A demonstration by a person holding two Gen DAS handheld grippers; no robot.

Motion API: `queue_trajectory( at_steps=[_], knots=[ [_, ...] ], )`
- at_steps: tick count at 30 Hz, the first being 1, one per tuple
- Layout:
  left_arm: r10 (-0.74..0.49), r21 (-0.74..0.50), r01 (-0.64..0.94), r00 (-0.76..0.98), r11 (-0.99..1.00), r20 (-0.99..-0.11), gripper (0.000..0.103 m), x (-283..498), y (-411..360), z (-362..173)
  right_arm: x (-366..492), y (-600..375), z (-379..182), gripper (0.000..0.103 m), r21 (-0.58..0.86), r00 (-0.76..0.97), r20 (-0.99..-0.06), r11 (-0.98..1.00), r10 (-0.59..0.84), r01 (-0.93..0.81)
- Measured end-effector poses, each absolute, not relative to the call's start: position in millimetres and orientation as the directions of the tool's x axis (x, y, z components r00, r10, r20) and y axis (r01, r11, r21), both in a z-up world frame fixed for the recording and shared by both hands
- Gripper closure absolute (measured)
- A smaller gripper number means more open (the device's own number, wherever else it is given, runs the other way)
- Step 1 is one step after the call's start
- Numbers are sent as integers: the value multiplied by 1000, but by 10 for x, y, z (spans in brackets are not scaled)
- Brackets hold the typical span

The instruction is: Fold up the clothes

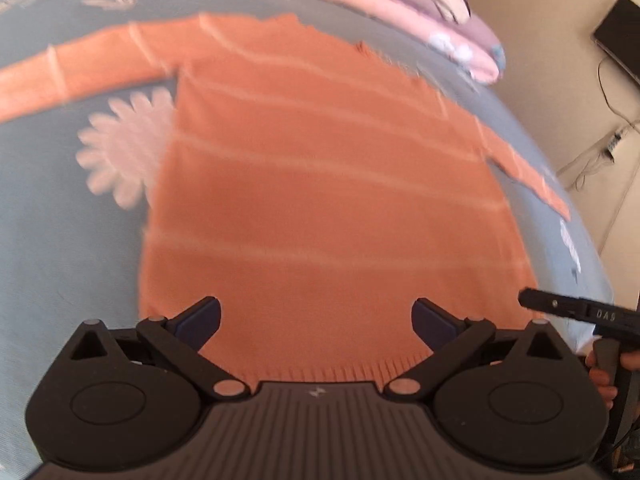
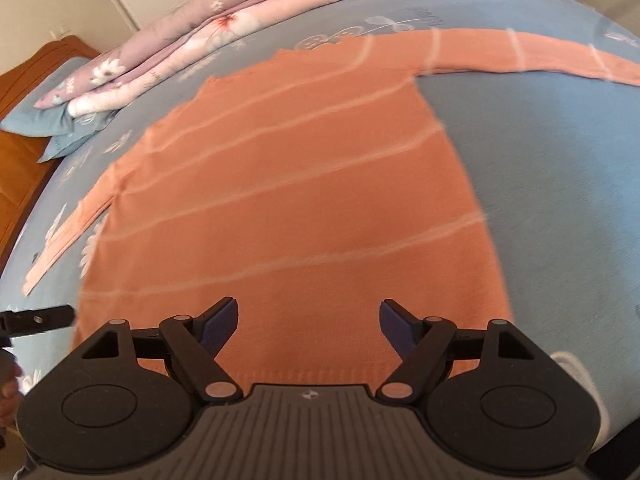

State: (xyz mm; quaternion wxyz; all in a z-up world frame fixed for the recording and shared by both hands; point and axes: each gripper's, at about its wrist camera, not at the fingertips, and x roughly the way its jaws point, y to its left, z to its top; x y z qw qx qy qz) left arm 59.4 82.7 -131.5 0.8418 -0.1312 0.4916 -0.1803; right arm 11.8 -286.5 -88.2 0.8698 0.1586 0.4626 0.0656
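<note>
An orange sweater [image 1: 320, 184] with thin pale stripes lies flat on the blue bedsheet [image 1: 60, 240], sleeves spread out to both sides. In the right wrist view the same sweater [image 2: 288, 200] fills the middle, its ribbed hem nearest the camera. My left gripper [image 1: 316, 316] hovers above the hem, open, with nothing between its blue pads. Over the hem too, my right gripper [image 2: 310, 320] stands open and empty. The side of the right gripper [image 1: 576, 312] shows at the right edge of the left wrist view, held by a hand [image 1: 604, 376].
A folded pink and purple floral quilt [image 2: 224, 36] lies along the far side of the bed. A blue pillow [image 2: 52, 120] and wooden headboard [image 2: 24, 88] sit at the left. The bed's right edge drops to a floor with cables [image 1: 608, 144].
</note>
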Motion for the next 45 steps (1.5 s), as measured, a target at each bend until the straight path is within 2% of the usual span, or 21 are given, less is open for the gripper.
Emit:
queue_trajectory(
  at_steps=[6,10,16,21,30,32,36,40,45],
  knots=[
    [-350,-336,115,460,935,-816,2,460,986,-1407,-10,-2933,-989,21,271,508,-844,954,171,130],
    [-346,-347,85,449,934,-824,2,384,1064,-1302,-105,-3052,-972,21,266,506,-850,949,149,168],
    [-456,-423,180,454,888,-765,2,335,826,-1169,-152,-2958,-840,20,344,542,-813,927,215,147],
    [-452,-424,162,389,891,-803,2,301,628,-1368,-198,-2852,-961,20,344,505,-833,926,225,154],
    [-460,-428,171,398,887,-794,1,91,710,-1357,-376,-2928,-1009,20,351,526,-818,927,235,130],
    [-456,-418,185,390,890,-800,1,128,688,-1314,-366,-2937,-974,20,358,523,-819,923,237,142],
    [-446,-367,256,435,894,-782,1,333,600,-1165,-339,-3011,-816,20,383,609,-755,917,242,110],
    [-446,-351,279,460,894,-768,1,681,447,-1135,-106,-3084,-774,17,334,652,-735,937,187,107],
    [-504,-393,322,436,861,-746,1,990,189,-1224,205,-3153,-930,13,352,632,-747,929,207,111]
  ],
)
